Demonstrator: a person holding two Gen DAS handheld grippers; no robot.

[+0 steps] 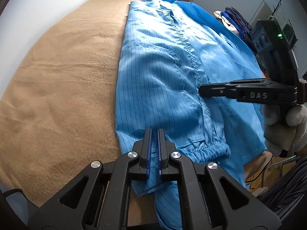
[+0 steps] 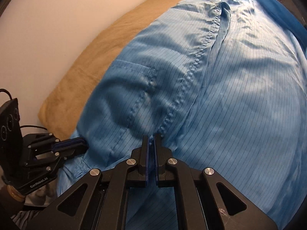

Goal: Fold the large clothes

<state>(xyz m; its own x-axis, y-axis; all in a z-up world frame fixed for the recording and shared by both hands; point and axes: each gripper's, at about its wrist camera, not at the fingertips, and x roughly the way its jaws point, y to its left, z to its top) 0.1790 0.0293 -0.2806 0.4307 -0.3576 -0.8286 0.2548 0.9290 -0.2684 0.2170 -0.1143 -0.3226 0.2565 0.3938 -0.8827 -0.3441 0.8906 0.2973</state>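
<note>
Both grippers angle steeply down over a light blue pinstriped coat spread on a tan blanket. The left gripper is clenched at the coat's near hem, whether pinching fabric is unclear. A gloved hand holds the right gripper, jaws closed, tips at the front placket seam.

A tan blanket covers the bed beside a plain white wall.

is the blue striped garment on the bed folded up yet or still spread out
Mostly spread out. The blue garment lies lengthwise over the tan blanket, with only a cuffed sleeve laid across its front.
</note>
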